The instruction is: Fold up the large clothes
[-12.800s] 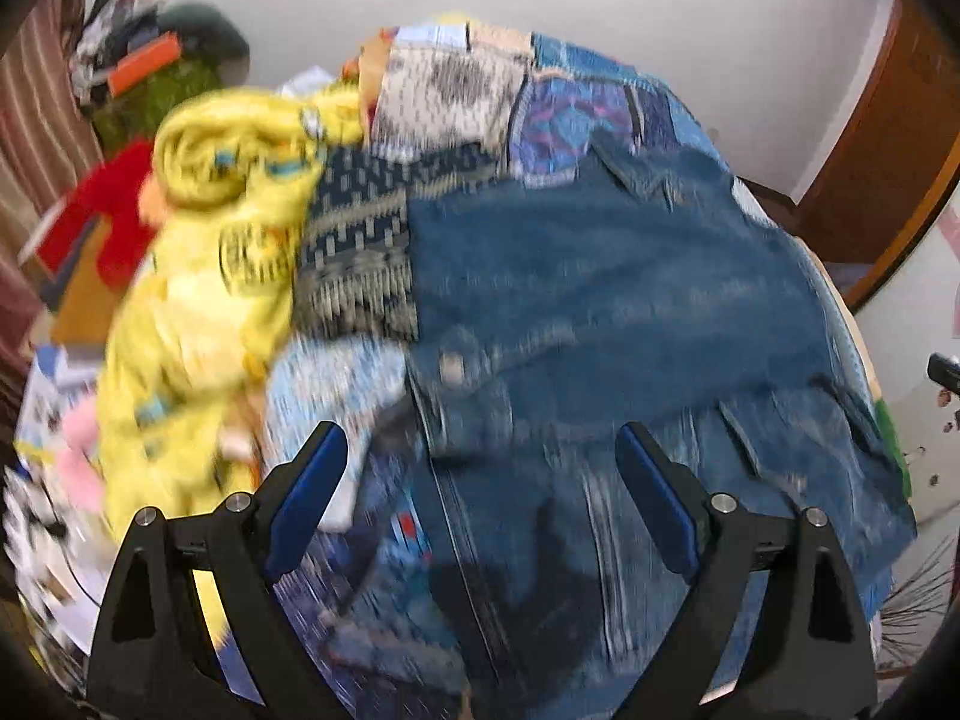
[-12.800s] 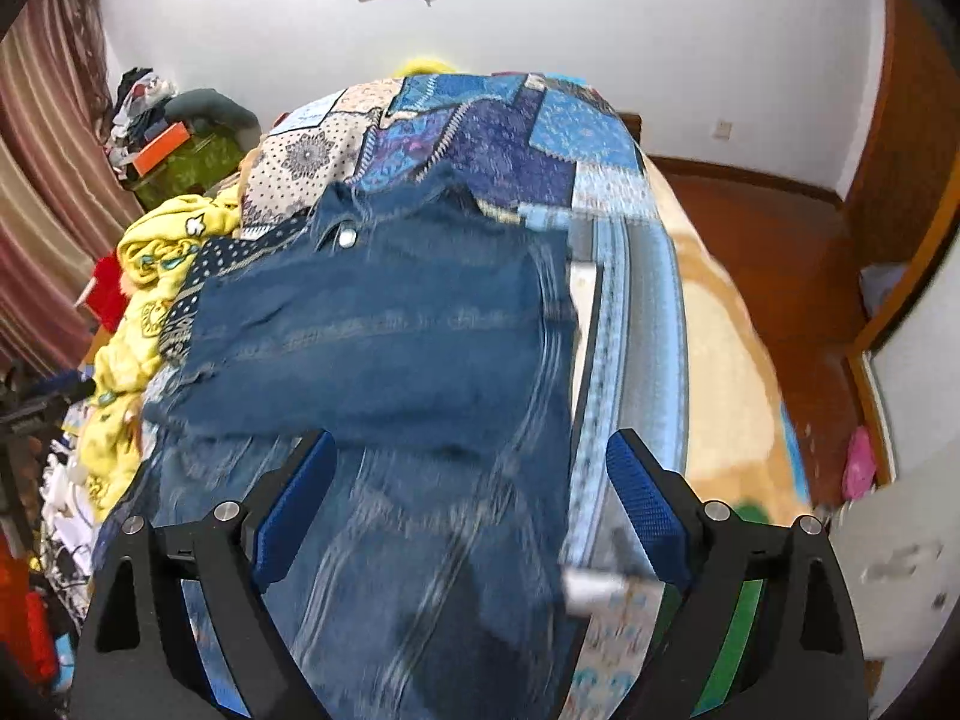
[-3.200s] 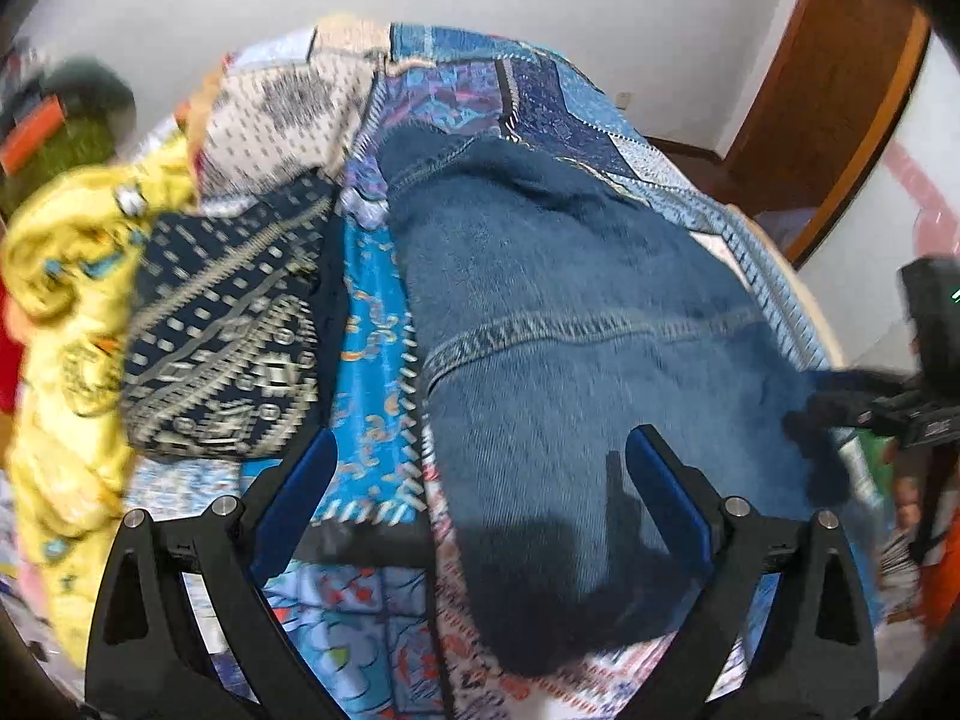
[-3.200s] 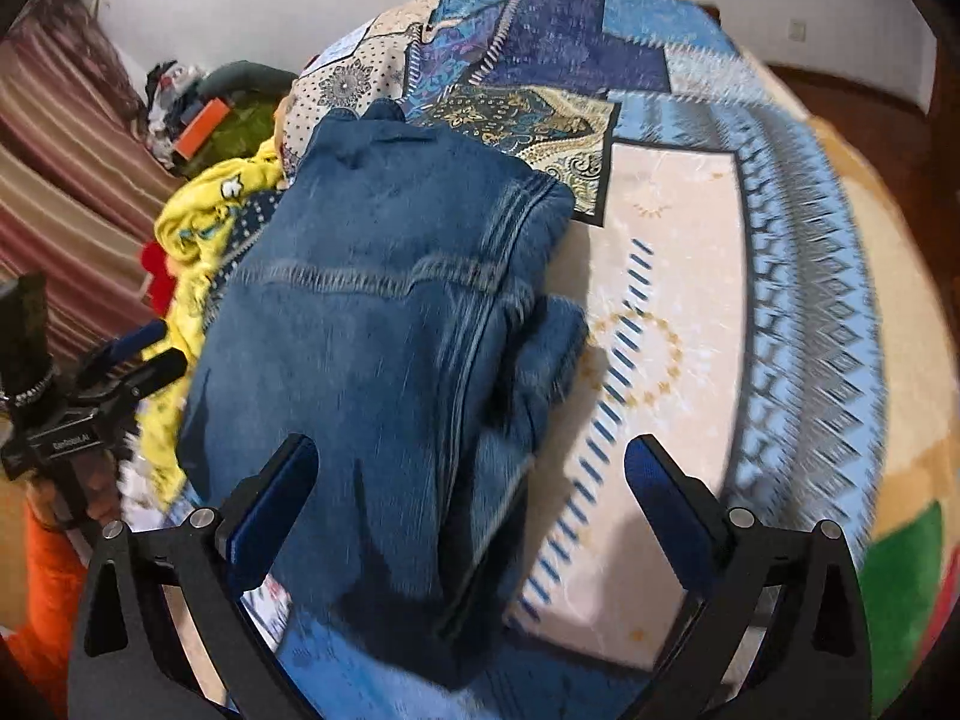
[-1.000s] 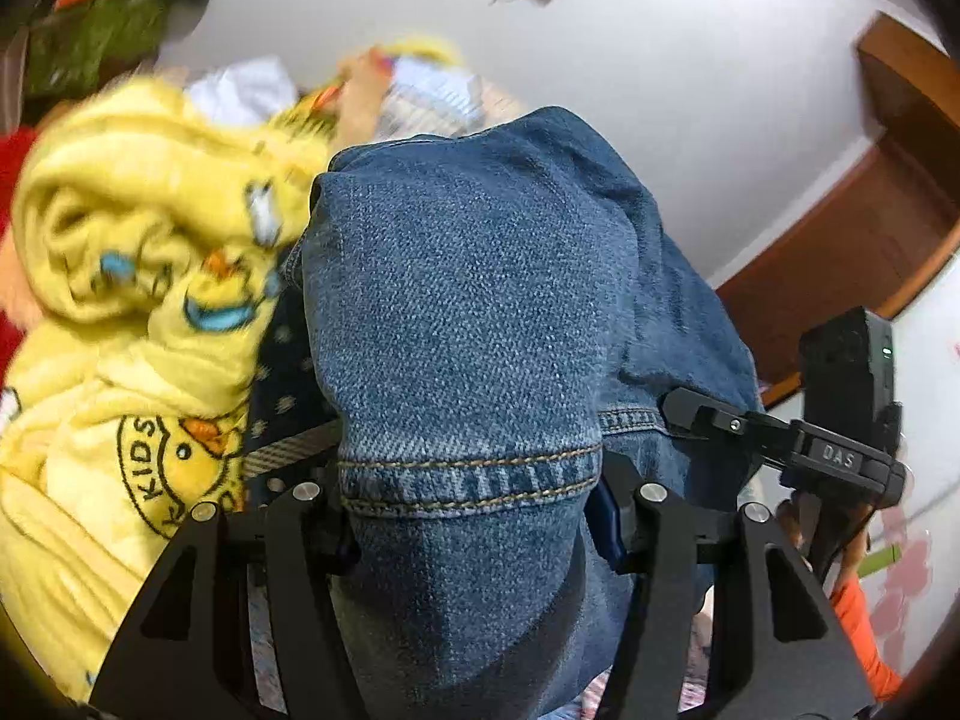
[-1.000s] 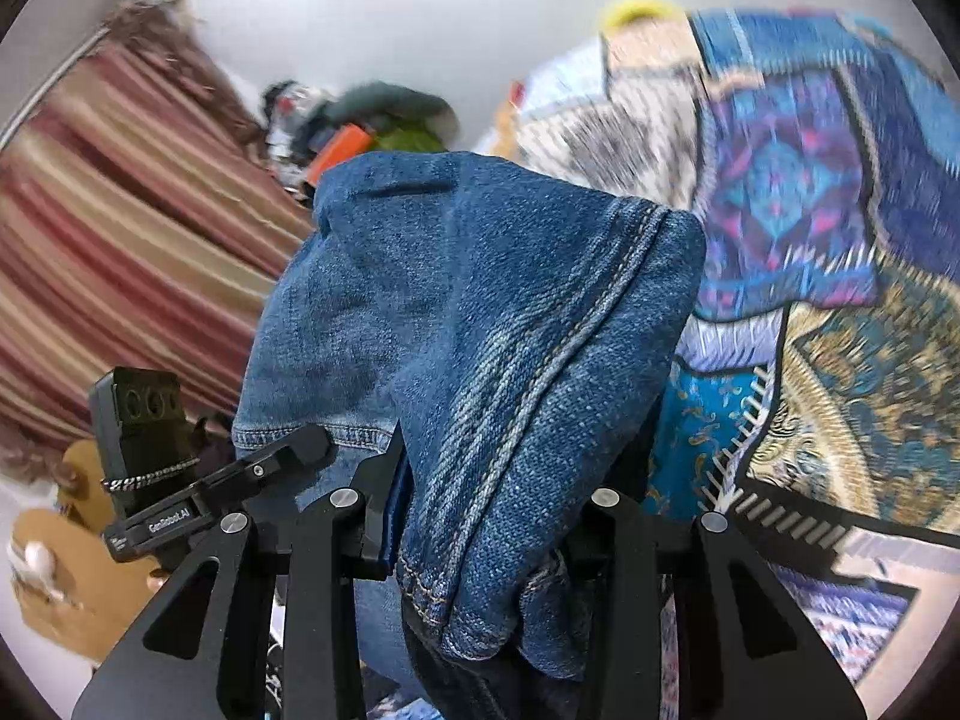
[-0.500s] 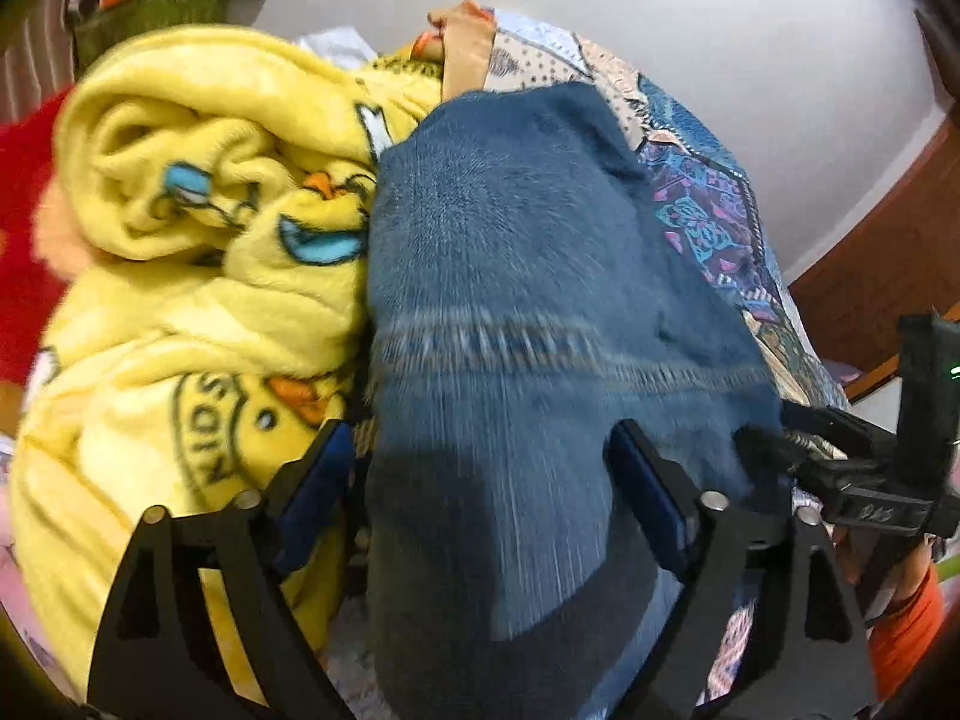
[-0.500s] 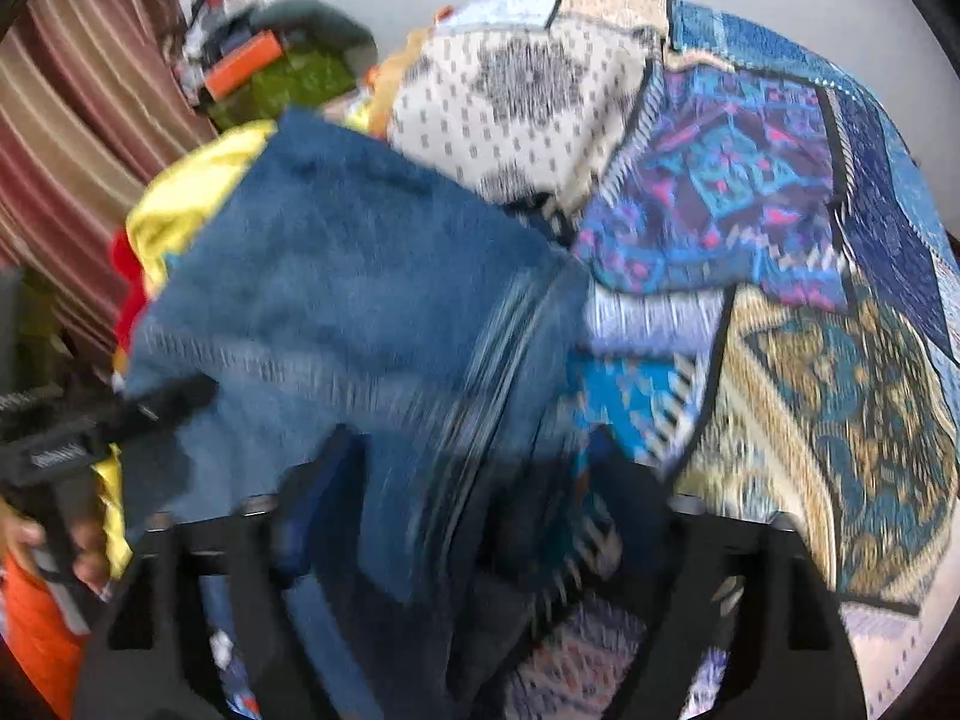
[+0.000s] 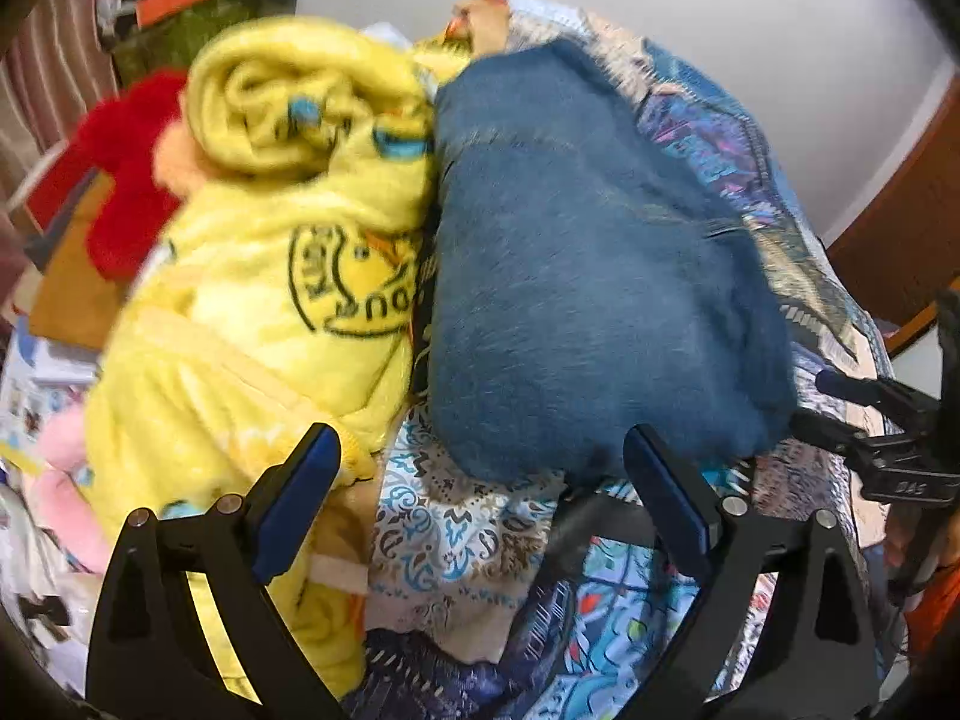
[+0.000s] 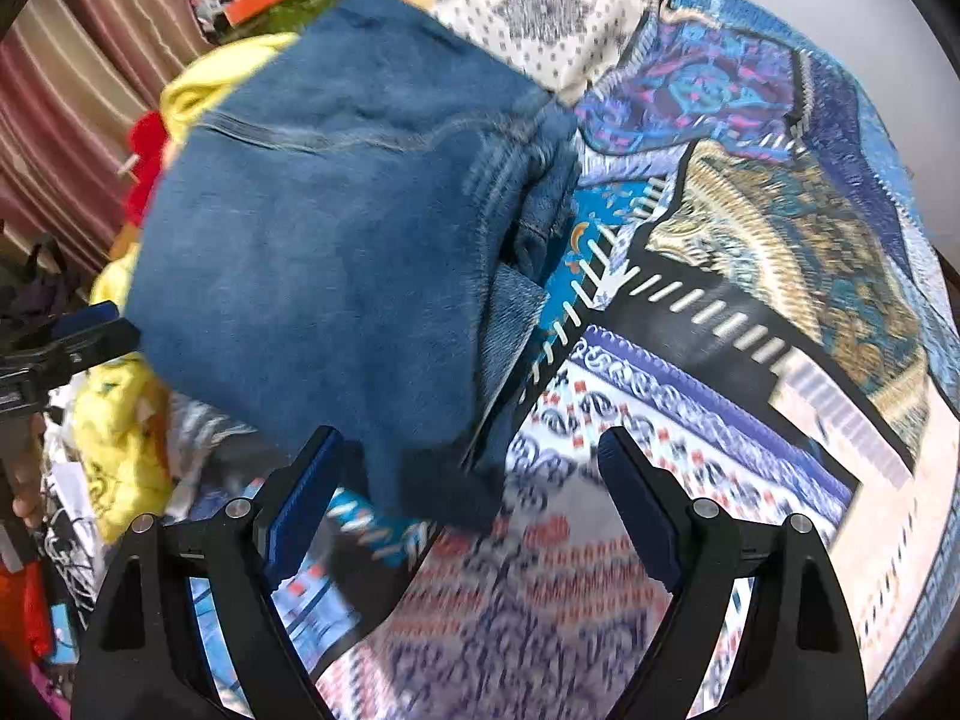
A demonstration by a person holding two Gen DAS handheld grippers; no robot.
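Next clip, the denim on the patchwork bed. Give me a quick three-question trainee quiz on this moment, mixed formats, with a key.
1. True or false: the left gripper is clamped on the folded jeans.
2. What lies against the jeans on the side away from the right gripper? A) yellow blanket B) a pillow C) a wooden chair
3. Fill in: the jeans rest on a patchwork ____.

Key: 1 false, both grippers stand open, holding nothing; 2 A; 3 bedspread.
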